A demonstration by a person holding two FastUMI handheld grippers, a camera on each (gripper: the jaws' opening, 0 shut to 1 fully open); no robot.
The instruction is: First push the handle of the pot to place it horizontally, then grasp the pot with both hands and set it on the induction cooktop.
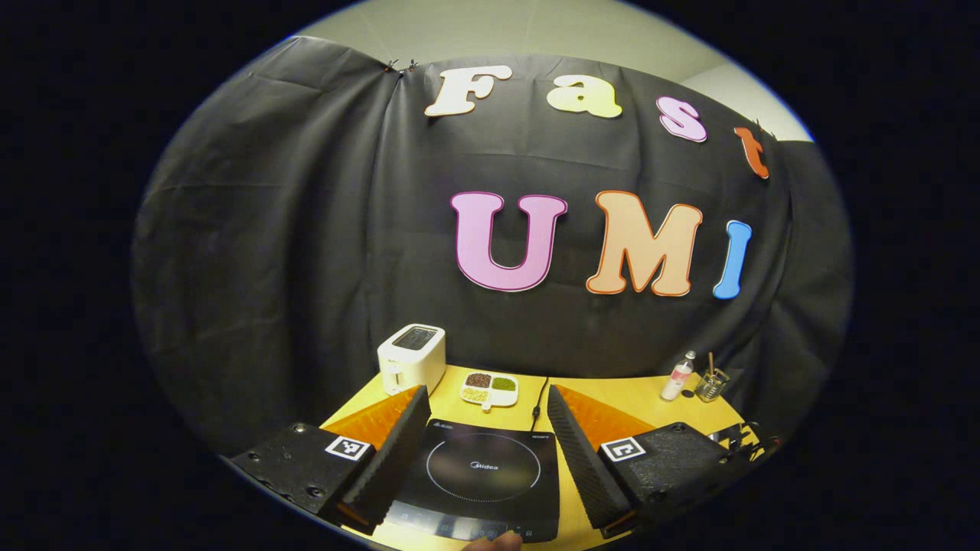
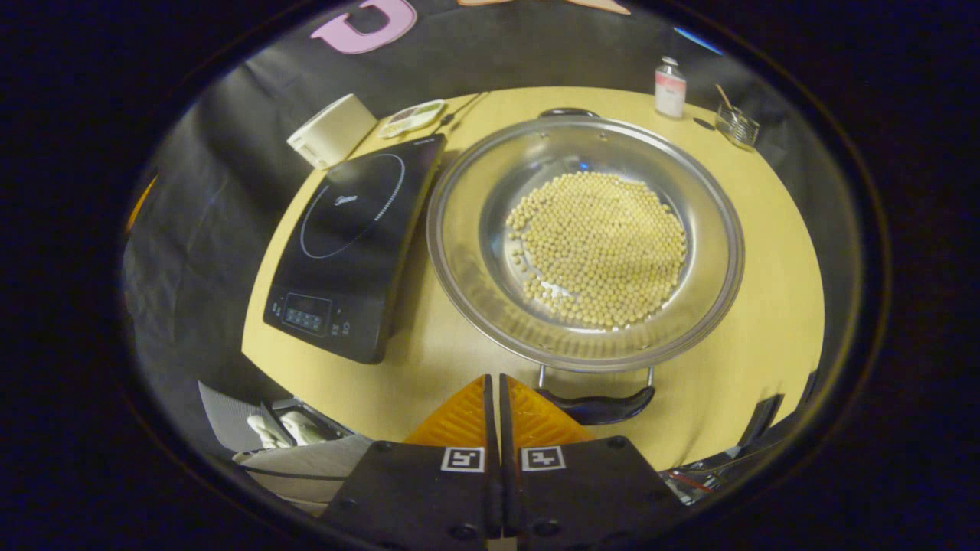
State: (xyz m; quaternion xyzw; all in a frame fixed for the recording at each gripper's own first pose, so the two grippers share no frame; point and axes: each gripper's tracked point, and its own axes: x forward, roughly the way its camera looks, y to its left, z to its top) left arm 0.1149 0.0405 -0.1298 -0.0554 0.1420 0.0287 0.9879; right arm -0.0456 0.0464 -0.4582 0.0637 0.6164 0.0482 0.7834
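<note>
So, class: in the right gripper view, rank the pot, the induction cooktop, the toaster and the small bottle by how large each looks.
1. pot, largest.
2. induction cooktop.
3. toaster.
4. bottle, smallest.
The toaster and bottle stand at the table's far edge, so the fisheye shrinks them; their true sizes stay unsure.

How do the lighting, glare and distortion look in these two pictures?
Right gripper view: fisheye bends the yellow table into a curve, the round steel pot of beans glints near its far wall, edges darken. Left gripper view: sharp centre, faint sheen on the black induction cooktop, dim rim.
</note>
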